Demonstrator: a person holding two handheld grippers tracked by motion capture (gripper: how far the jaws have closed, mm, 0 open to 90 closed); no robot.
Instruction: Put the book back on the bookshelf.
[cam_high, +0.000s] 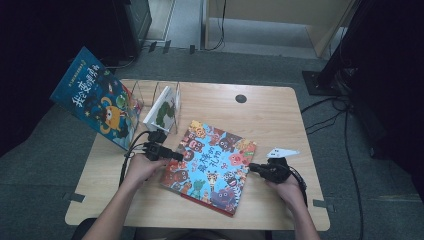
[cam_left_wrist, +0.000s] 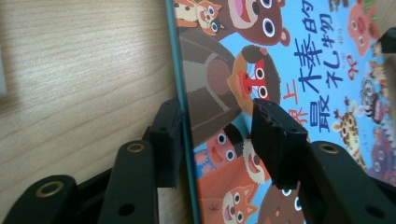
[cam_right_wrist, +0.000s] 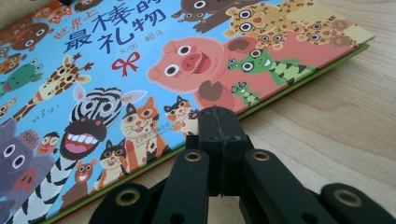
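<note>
Black left gripper (cam_high: 176, 156) half-open astride the picture book's (cam_high: 212, 165) edge, right gripper (cam_high: 251, 167) closed, empty, level at the opposite edge.

A recording room or a lab corner is shown, not a home. A small wooden desk (cam_high: 270, 107) is placed alone on grey carpet (cam_high: 45, 150), and tape marks (cam_high: 74, 197) are seen on the carpet beside the desk's corners. Black cables (cam_high: 345, 130) are laid over the floor at the right, near the base of a dark stand (cam_high: 325, 80). Behind the desk, dark equipment (cam_high: 135, 20) and a pale wooden cabinet (cam_high: 280, 20) are seen. The surroundings are kept dark, while the desk is lit. On the desk, a clear rack (cam_high: 150, 97) with children's picture books (cam_high: 212, 165) is arranged, as a prepared test scene.
</note>
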